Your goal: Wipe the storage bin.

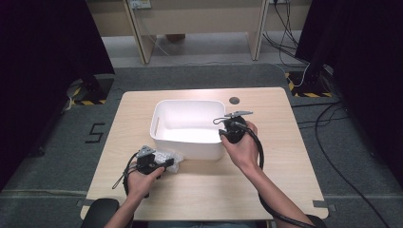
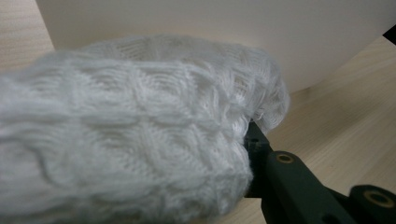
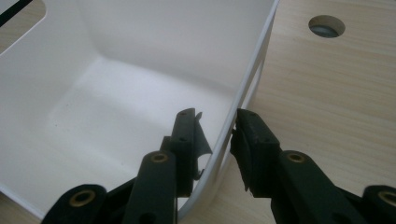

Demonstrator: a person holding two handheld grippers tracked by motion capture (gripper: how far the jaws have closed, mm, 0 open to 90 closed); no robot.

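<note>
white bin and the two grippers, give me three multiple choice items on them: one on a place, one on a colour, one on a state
1. Where does the right gripper stand?
A. astride the wall of the white bin
B. flat on the table, away from the bin
C. on the floor

2. What colour is the knitted cloth in the left gripper?
A. red
B. white
C. dark blue

3. What does the bin hold?
A. the knitted cloth
B. a stack of plates
C. nothing that can be seen

Answers:
1. A: in the right gripper view one jaw is inside the wall and one outside.
2. B: the left gripper view shows pale white knit.
3. C: the bin's floor is bare, and the cloth lies on the table in front of it.
</note>
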